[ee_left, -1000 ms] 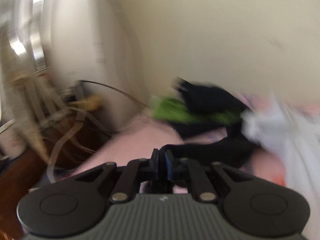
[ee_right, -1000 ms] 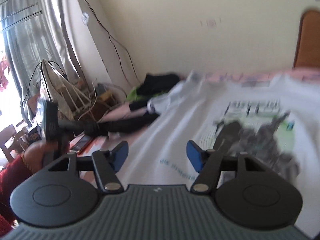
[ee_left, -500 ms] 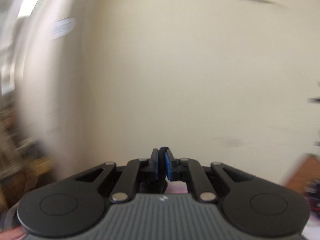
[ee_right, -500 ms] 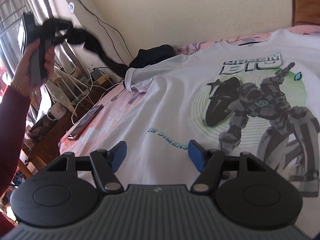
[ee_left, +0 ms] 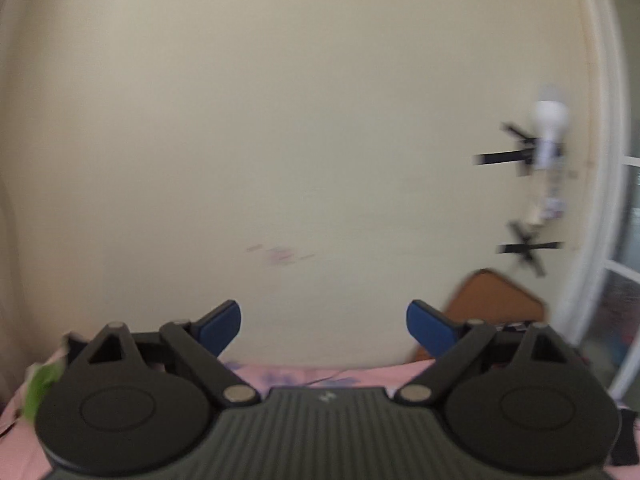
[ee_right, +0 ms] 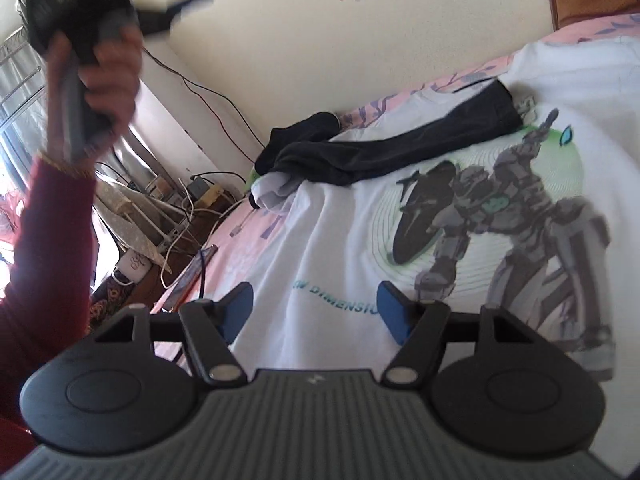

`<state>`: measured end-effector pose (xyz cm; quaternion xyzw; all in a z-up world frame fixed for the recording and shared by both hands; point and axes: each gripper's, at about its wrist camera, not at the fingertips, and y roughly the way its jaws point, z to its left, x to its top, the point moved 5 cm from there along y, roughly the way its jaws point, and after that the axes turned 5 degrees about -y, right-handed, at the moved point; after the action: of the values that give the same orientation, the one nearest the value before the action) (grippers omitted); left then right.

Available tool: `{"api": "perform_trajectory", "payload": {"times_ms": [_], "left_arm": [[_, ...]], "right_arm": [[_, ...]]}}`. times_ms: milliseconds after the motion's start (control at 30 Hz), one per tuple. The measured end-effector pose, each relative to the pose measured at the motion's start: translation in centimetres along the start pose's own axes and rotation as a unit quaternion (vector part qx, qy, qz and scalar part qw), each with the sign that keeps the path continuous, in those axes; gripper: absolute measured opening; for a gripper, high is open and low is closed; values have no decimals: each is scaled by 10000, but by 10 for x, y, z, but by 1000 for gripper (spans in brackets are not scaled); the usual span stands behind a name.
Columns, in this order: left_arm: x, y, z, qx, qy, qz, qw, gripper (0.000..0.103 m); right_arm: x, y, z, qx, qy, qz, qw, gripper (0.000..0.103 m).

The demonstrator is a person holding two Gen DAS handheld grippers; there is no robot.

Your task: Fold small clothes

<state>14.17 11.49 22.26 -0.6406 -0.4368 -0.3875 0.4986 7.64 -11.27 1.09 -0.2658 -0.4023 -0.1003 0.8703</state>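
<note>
only right view shows black garment (ee_right: 384, 148) on t-shirt (ee_right: 460, 208) | left gripper (ee_left: 323, 322) agape, empty | right gripper (ee_right: 316, 306) agape

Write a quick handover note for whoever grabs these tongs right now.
Left tongs: open, empty, raised high and pointed at the wall.
Right tongs: open, empty, hovering over the white T-shirt.
The T-shirt lies spread print-up on the pink bedsheet. A long black garment lies across its upper part, unfolded.
Done: nothing visibly folded.
Left: fold the black garment, likely the T-shirt too.
</note>
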Motion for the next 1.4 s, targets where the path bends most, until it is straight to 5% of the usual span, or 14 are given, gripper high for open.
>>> {"api": "perform_trajectory", "payload": {"times_ms": [67,200,367,433,467,600,700,800,900,1000,1067,1200,1300,1400], "left_arm": [[-13,5,40,435,-258,214,9985,95],[-45,8,102,994,-828,501,9903,95],[-70,15,137,1283,-1248,716,9813,95],[-74,19,143,1324,-1266,804,9798,95],[-76,21,143,1330,-1246,839,9797,95],[-78,31,135,1316,-1089,895,9812,95],[-79,44,129,1157,-1043,970,9830,95],[-87,69,121,987,-920,1256,9829,95],[-98,98,110,896,-685,1665,9796,82],[-117,131,103,812,-448,2253,9699,5],[-124,140,102,1055,-81,2207,9696,5],[-114,128,112,1736,562,1435,9727,5],[-134,138,112,1749,871,1908,9620,10],[-136,127,102,1774,1116,1774,9616,20]], "right_arm": [[29,-14,1,-126,-412,-178,9989,69],[89,-8,-34,-1185,-949,-377,9877,66],[118,53,-110,-2127,-674,177,9746,52],[114,77,-130,-2013,-291,462,9780,37],[114,86,-134,-1957,-158,531,9791,16],[130,56,-125,-1913,-102,-241,9812,7],[139,-5,-142,-2259,486,-1105,9667,7],[123,-32,-155,-2732,653,-1061,9538,8],[109,-24,-148,-2779,423,-791,9564,8],[104,-19,-141,-2831,229,-801,9555,8],[105,-18,-144,-2818,298,-821,9555,8],[107,-30,-146,-2791,367,-1050,9538,8],[97,-20,-159,-3019,431,-650,9501,8],[88,-18,-167,-3110,583,-532,9471,14]]}}
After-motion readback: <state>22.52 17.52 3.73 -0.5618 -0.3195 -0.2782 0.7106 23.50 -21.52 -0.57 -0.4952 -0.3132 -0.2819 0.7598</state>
